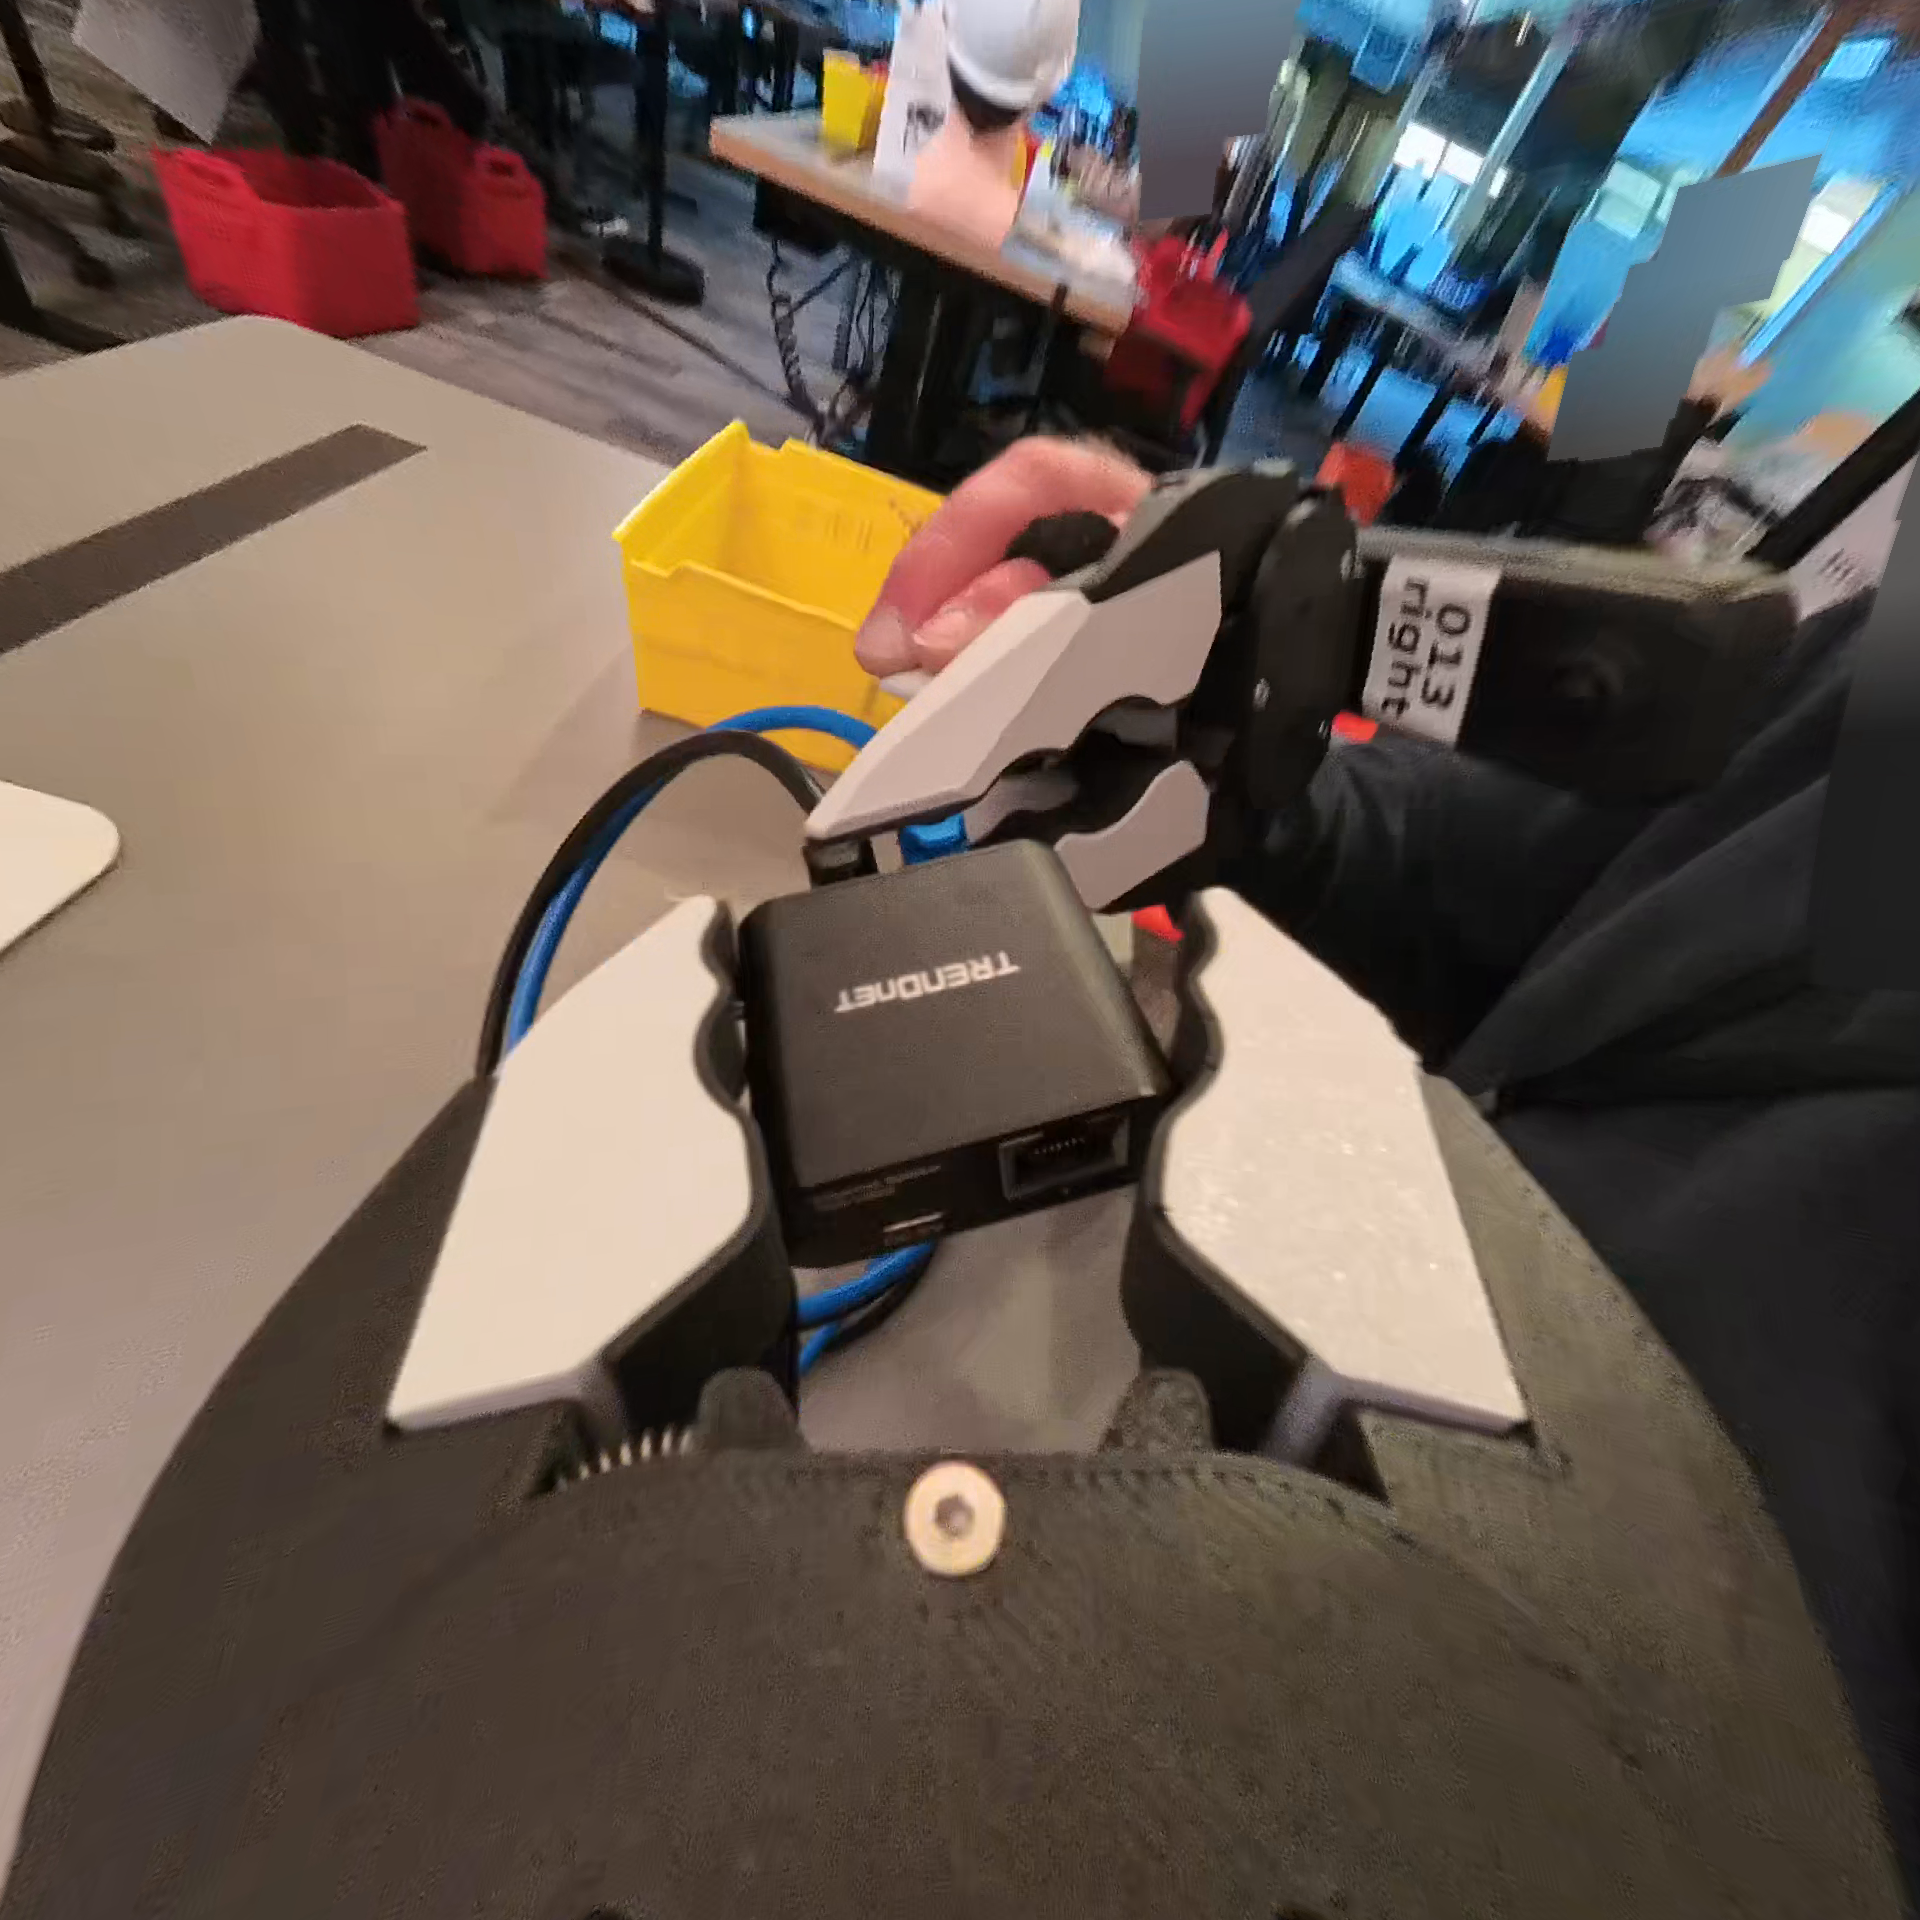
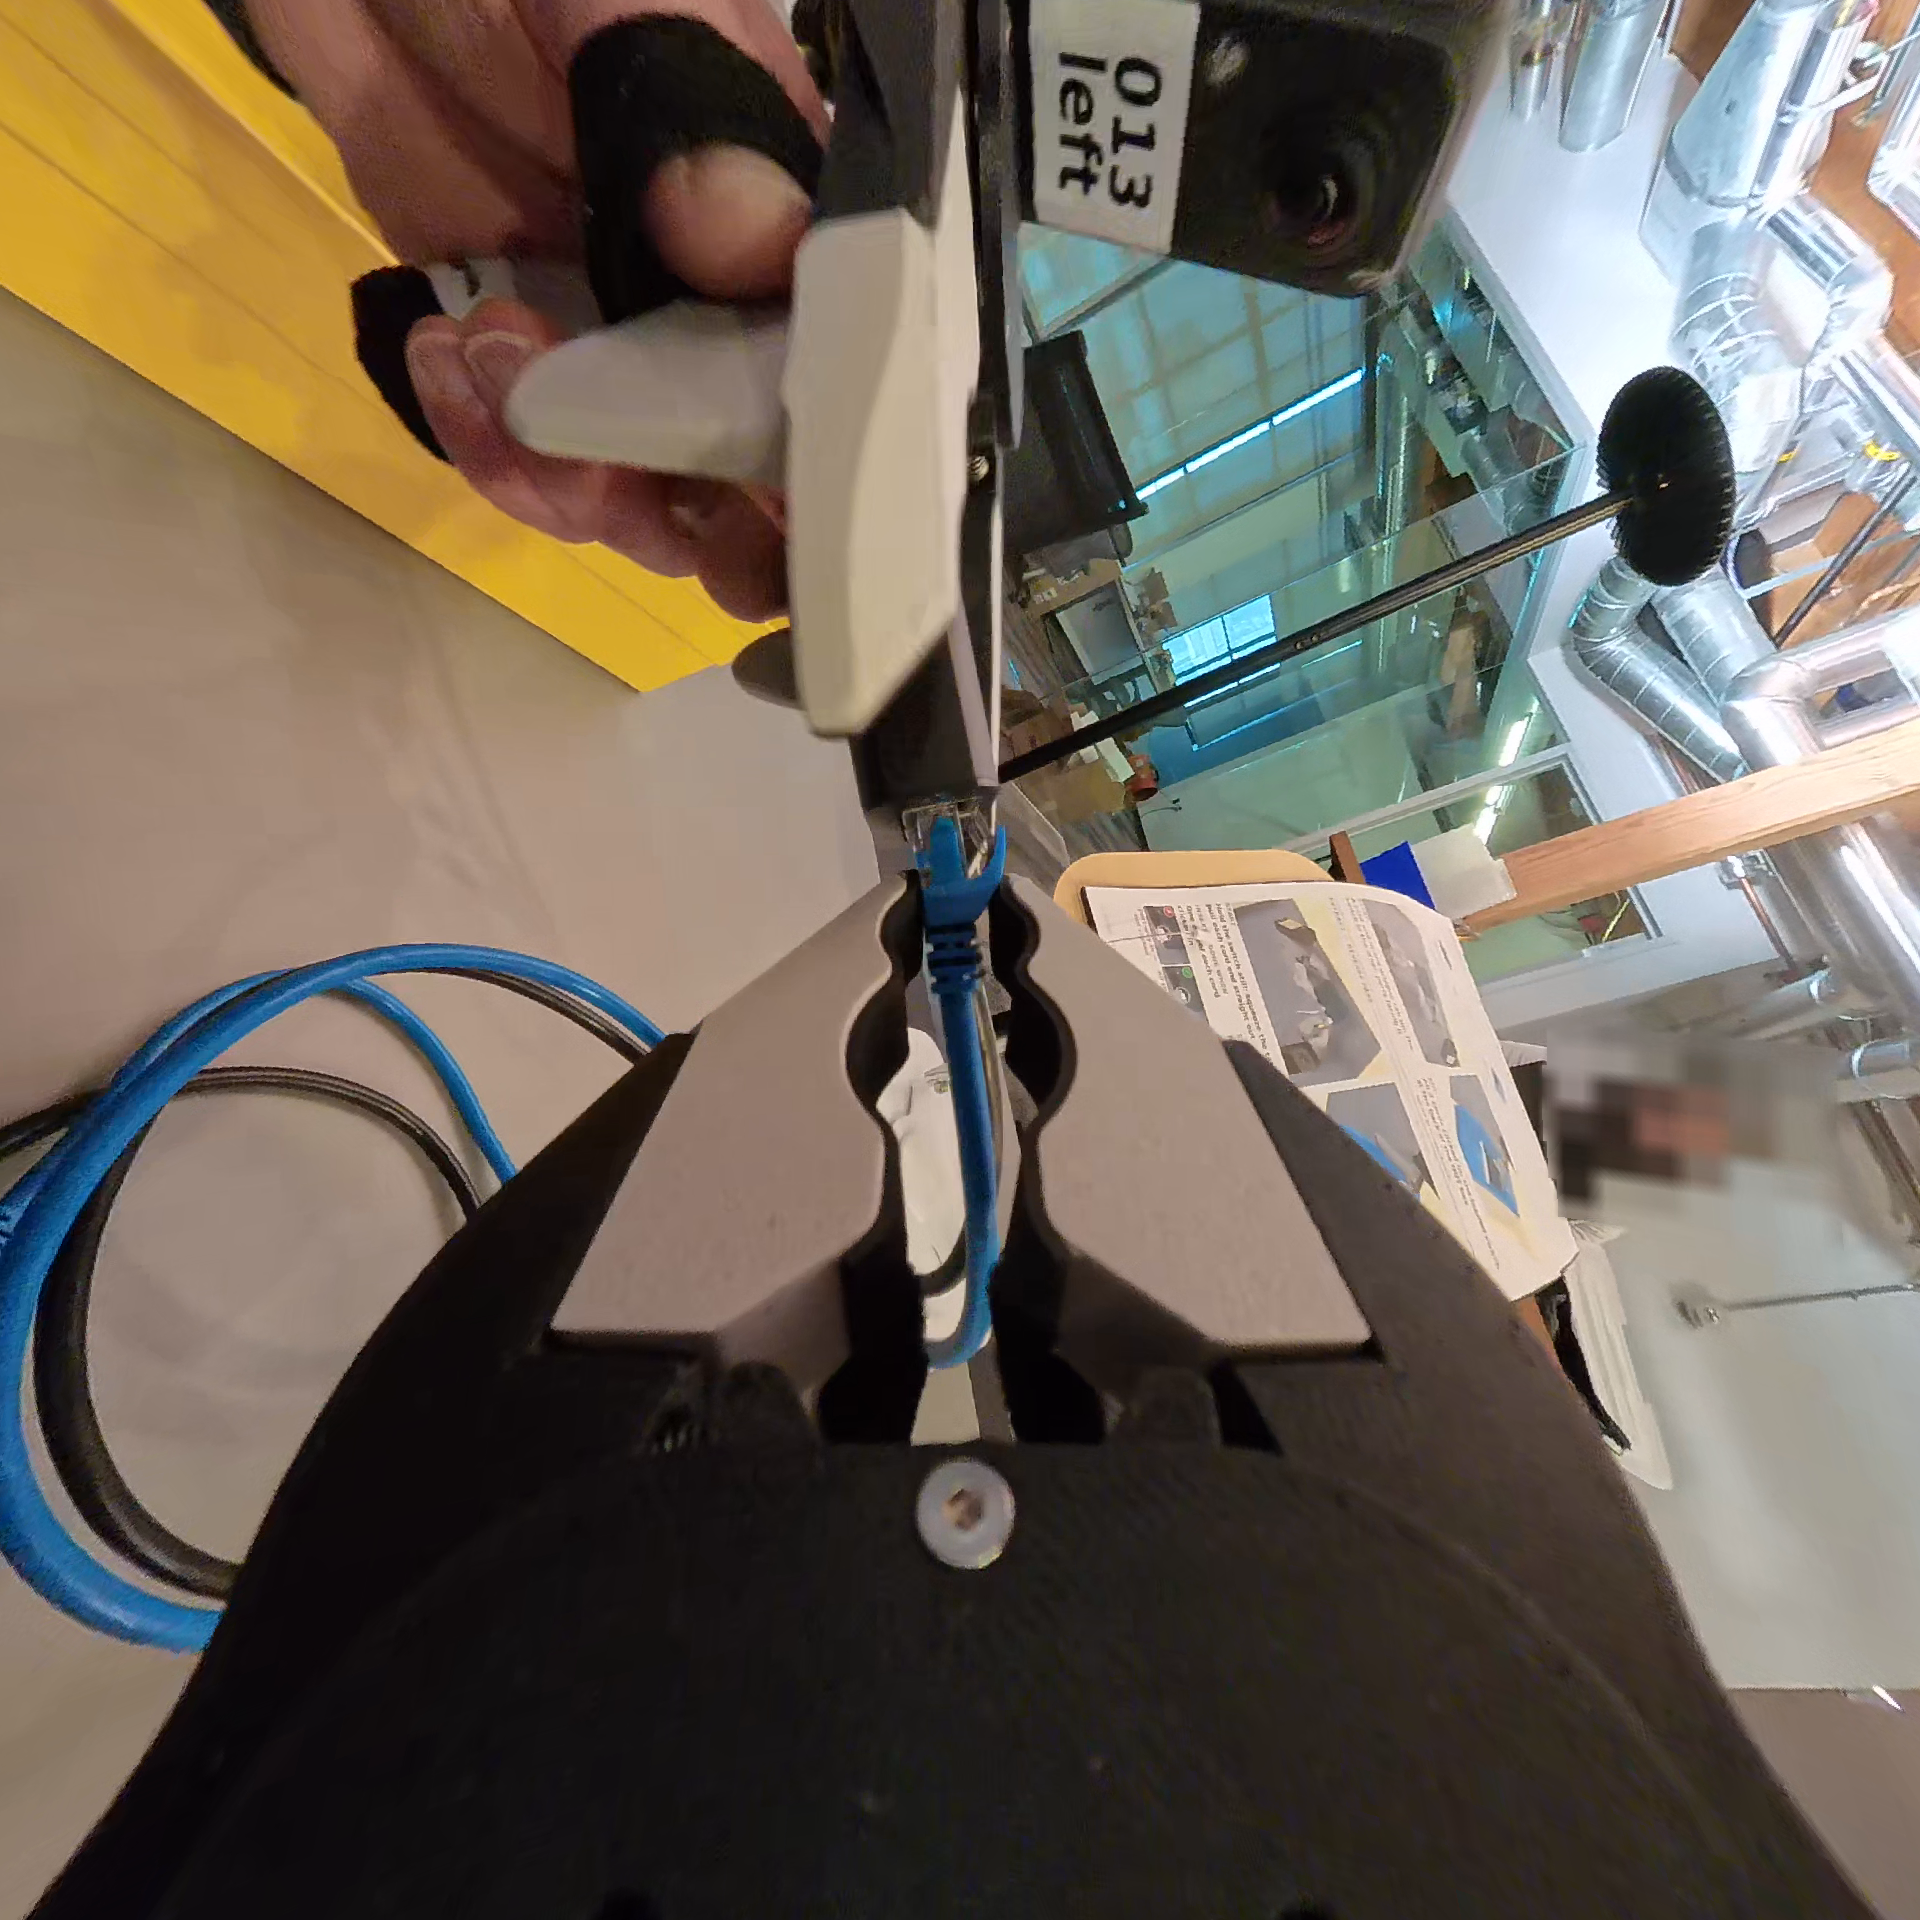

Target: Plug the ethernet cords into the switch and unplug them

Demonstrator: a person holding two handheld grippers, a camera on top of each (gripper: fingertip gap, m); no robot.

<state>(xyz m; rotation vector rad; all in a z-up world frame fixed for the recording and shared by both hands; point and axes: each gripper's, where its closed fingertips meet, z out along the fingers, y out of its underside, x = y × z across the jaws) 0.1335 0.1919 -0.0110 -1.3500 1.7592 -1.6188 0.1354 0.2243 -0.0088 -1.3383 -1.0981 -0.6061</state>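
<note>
In the left wrist view my left gripper is shut on the black switch, one finger on each side, and holds it above the grey table. An empty port faces the camera. My right gripper comes in from the right at the switch's far edge. In the right wrist view it is shut on the blue cord's plug boot. The clear plug tip sits at the mouth of a port; how deep is hidden. A black cord is plugged in beside it.
A yellow bin stands on the table just behind the switch. Blue and black cord loops lie on the table. A printed sheet lies to one side. A white object is at the left edge. Red bins stand on the floor. The left tips stand about 35 cm off the white object.
</note>
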